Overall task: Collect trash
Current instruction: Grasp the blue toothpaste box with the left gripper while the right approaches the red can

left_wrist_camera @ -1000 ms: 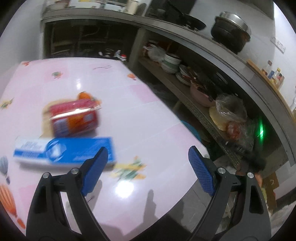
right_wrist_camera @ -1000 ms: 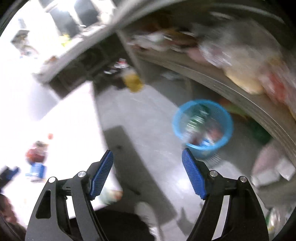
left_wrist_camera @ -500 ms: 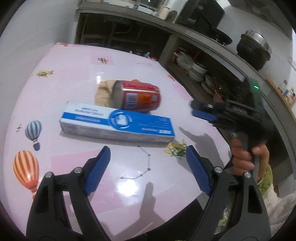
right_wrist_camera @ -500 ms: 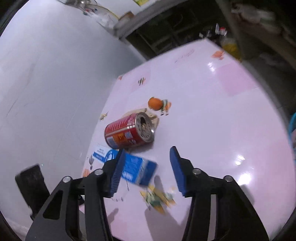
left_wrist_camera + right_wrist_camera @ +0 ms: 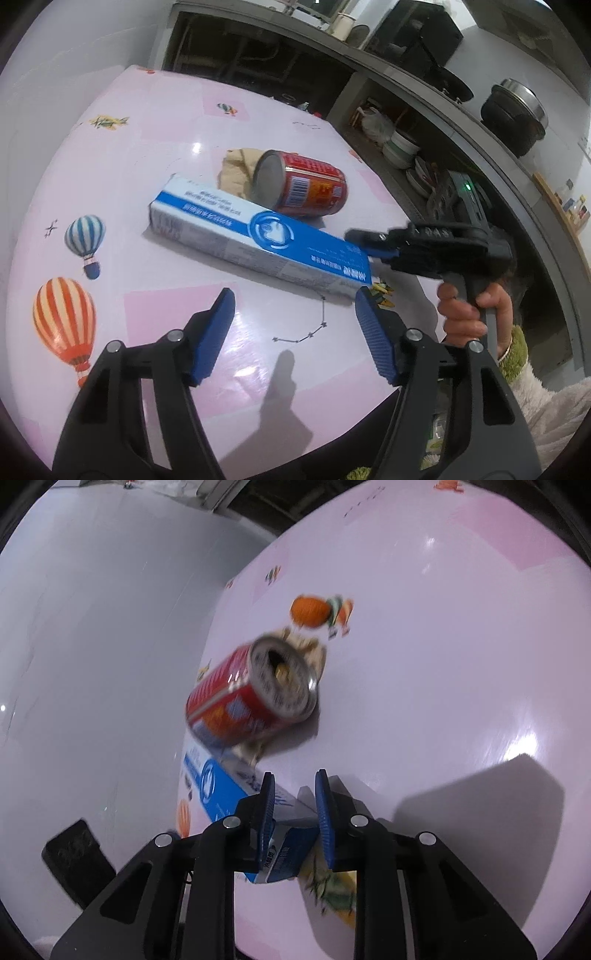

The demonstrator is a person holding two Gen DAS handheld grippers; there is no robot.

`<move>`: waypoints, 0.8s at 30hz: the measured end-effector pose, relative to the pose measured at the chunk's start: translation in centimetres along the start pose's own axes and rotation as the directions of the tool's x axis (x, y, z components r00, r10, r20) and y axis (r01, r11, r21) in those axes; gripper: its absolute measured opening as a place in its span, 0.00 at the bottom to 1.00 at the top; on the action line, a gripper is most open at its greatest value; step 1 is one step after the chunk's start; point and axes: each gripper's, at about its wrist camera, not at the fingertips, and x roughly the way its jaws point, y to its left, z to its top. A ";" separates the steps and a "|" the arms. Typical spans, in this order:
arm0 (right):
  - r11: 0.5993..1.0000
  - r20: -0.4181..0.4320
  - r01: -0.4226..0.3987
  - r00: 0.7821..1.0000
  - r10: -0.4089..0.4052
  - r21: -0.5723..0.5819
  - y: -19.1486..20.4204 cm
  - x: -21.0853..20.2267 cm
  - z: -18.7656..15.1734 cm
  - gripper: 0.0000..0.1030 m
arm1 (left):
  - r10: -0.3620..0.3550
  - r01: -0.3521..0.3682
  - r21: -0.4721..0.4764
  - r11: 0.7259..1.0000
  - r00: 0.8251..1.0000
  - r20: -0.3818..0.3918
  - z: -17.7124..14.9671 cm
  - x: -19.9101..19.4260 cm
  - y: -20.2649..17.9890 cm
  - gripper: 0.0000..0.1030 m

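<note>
The right gripper [image 5: 291,812] is closing on the end of the blue box [image 5: 258,236], lying on the surface [image 5: 147,147] beside the red can [image 5: 303,184]. Squeeze firmly before lifting. The left gripper [image 5: 291,332], empty, is narrowing.

Both tools tilt downward, right tool [image 5: 293,812] jaws closing, left tool [image 5: 293,332] jaws narrowing.

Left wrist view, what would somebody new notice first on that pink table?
Probably the long blue and white carton lying flat mid-table, with the right gripper closing around its near end. Right behind it a red drink can lies on its side, against a crumpled tan paper. The left gripper hangs short of the carton with nothing between its closing jaws, over a pink cloth printed with hot-air balloons.
</note>
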 end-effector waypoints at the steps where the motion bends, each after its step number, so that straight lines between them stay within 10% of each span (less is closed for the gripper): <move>1: 1.000 -0.013 -0.006 1.000 0.006 0.000 0.0 0.0 -0.4 0.22 | 0.009 -0.009 -0.015 1.000 1.000 -0.002 0.0 -0.2 0.3 0.61; 14: 0.983 -0.214 -0.118 0.973 0.087 -0.139 4.8 3.2 -8.6 0.22 | 0.151 -0.157 -0.112 0.981 0.987 -0.062 0.1 -0.1 2.0 0.72; 19: 0.952 -0.026 0.057 0.997 -0.068 -0.302 6.3 -1.0 -6.0 0.27 | 0.194 -0.202 -0.107 0.974 0.978 -0.079 0.2 0.9 2.0 0.72; 24: 0.862 0.171 0.241 0.968 -0.182 -0.446 8.5 -4.1 -0.8 0.51 | 0.187 -0.195 -0.106 0.975 0.979 -0.082 0.4 1.6 1.8 0.72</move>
